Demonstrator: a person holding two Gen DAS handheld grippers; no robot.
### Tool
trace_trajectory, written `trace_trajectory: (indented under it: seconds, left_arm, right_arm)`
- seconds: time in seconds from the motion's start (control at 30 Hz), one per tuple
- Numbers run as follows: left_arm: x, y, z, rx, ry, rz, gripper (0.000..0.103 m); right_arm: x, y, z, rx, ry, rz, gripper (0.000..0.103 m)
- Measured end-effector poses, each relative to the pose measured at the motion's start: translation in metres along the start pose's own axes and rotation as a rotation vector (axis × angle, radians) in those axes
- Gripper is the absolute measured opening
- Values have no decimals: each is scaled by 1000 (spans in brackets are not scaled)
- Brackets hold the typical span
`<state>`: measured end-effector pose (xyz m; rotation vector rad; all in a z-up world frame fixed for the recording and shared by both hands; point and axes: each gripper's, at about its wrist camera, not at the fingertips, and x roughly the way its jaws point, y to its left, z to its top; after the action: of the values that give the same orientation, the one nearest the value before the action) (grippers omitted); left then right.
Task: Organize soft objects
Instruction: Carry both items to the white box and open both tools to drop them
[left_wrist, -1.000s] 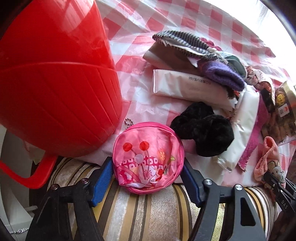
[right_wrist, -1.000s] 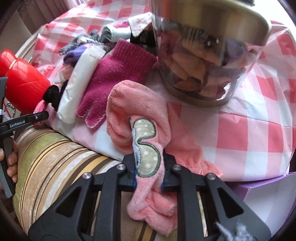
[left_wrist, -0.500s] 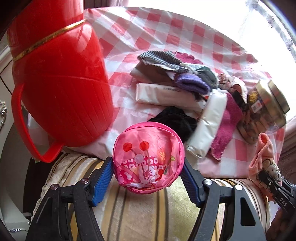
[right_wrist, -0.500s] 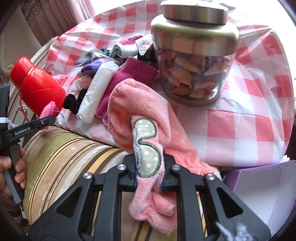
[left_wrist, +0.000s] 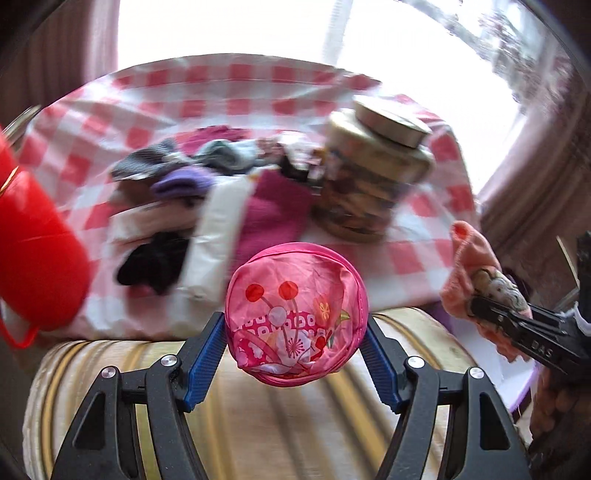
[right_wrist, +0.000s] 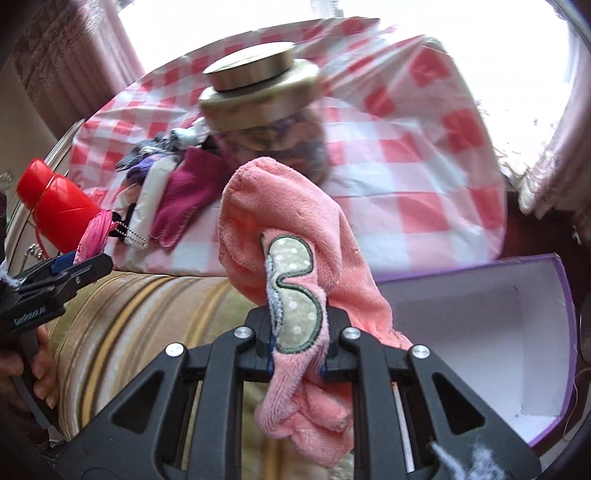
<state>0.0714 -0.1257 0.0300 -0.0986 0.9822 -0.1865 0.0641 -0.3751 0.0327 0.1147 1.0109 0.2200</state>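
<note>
The left gripper (left_wrist: 295, 339) clamps the round pink pouch (left_wrist: 296, 314) between its blue pads, up over the striped cushion (left_wrist: 258, 424). The right gripper (right_wrist: 297, 354) pinches the pink fleece cloth (right_wrist: 295, 229) tight, beside the open purple box (right_wrist: 498, 332). Gloves and socks (left_wrist: 207, 188) sit heaped on the checked tablecloth (left_wrist: 207, 88) beside the jar (left_wrist: 369, 177).

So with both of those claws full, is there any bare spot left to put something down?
Yes. The checked tablecloth lies bare to the right of the lidded jar, and the open purple box shows only white inside. It's crowded left of the jar, where the pile of soft things runs toward the red jug.
</note>
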Motion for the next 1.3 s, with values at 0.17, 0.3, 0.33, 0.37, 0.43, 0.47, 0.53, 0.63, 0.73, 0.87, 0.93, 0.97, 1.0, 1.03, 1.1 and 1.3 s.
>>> trace_trajectory:
  seconds: [0.17,0.3,0.33,0.37,0.43,0.47,0.53,0.63,0.73,0.87,0.93,0.97,1.0,1.03,1.1,1.3]
  left_arm:
    - [2,-59,0,112,5,-113,71]
    - [6,-105,-4,202,22,-204,71]
    - [7,-117,-7,224,32,-232,72]
    - [8,-127,-8,242,47,-266,72]
    - [11,-147,-10,269,75,-353,73]
    - [13,-157,-11,285,89,-403,74]
    - [16,-174,-15,331,123,-451,85]
    - [12,-186,-25,376,121,-449,86]
    - [11,-186,-27,387,109,-424,86]
    - [4,-180,-26,397,46,-427,86]
    - [-2,-173,-21,403,13,-413,86]
    - [-5,-168,-19,409,-6,-397,86]
    - [-8,-164,-18,410,-19,-382,86]
    - [-11,-157,-14,406,-27,-370,86]
    - [-14,-141,-7,384,-49,-339,86]
    - [-19,-84,8,303,-95,-200,86]
  right_arm:
    - [-22,-39,-13,72,-23,-92,19]
    - [-38,-65,-20,128,-45,-168,20]
    - [-41,-71,-22,136,-48,-189,20]
    - [-45,-77,-24,146,-52,-209,21]
    - [-49,-87,-26,169,-57,-232,26]
    - [-52,-92,-28,186,-59,-243,29]
    - [-56,-102,-31,218,-69,-257,51]
    - [-62,-109,-33,250,-100,-276,71]
    - [-62,-109,-31,249,-109,-280,72]
    - [-61,-100,-31,221,-118,-271,74]
    - [-63,-94,-31,201,-129,-261,77]
    - [-64,-90,-30,189,-136,-257,78]
    - [-65,-87,-29,179,-142,-253,79]
    - [-66,-82,-28,164,-151,-251,81]
    - [-67,-74,-25,133,-164,-251,83]
    - [-63,-34,-13,15,-194,-298,89]
